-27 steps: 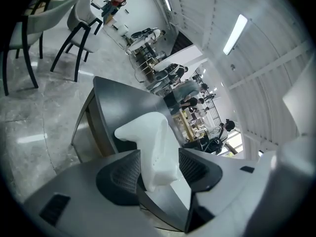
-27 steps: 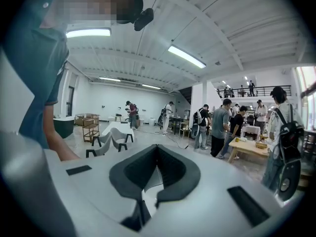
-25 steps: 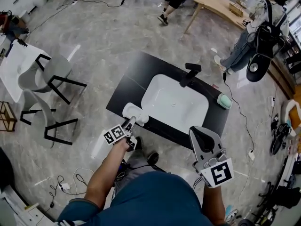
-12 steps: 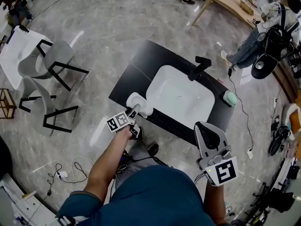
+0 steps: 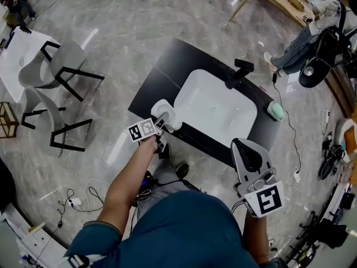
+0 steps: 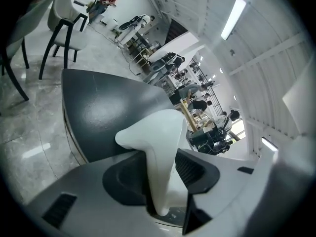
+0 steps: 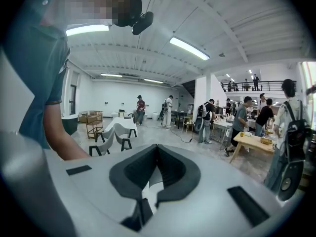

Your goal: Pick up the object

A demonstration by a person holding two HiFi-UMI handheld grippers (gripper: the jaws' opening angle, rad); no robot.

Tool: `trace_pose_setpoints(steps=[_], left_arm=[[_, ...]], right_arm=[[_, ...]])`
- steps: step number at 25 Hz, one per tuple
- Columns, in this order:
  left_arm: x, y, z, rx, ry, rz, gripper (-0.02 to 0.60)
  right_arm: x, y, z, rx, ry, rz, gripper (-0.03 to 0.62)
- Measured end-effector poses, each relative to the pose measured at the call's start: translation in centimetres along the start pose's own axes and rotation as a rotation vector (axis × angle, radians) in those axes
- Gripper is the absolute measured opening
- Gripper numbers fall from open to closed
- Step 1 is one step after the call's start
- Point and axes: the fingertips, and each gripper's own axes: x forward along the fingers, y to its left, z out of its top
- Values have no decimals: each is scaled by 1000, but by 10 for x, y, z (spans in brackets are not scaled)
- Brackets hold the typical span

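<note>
A white, thin-walled object [image 5: 166,111] sits at the near left corner of the black counter [image 5: 162,71]. My left gripper [image 5: 160,121] has reached it from the near side. In the left gripper view the object's wall [image 6: 159,132] stands between the two dark pads of the left gripper [image 6: 160,154]. The jaws have just been closing and both pads touch the wall. My right gripper [image 5: 249,159] hangs off the counter's near right side, away from the object. Its jaws [image 7: 157,149] are shut with nothing between them.
A white sink basin [image 5: 215,108] fills the counter's middle, with a black faucet [image 5: 239,73] behind it and a green pad [image 5: 275,111] at the right end. Grey chairs [image 5: 61,66] and a white table [image 5: 14,60] stand on the floor at left. Cables lie on the floor.
My left gripper has moved forward onto the white object and its jaws now stand round the wall. The right gripper has hardly shifted.
</note>
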Motion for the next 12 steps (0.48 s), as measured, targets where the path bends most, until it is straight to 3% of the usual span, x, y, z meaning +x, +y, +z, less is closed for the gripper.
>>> trace_pose_setpoints(steps=[6, 12], left_arm=[[2, -5, 3, 6, -35, -41, 141], [-2, -5, 6, -4, -56, -61, 137]], right_arm=[[-2, -4, 4, -37, -44, 0, 14], [-5, -6, -5, -14, 1, -18, 14]])
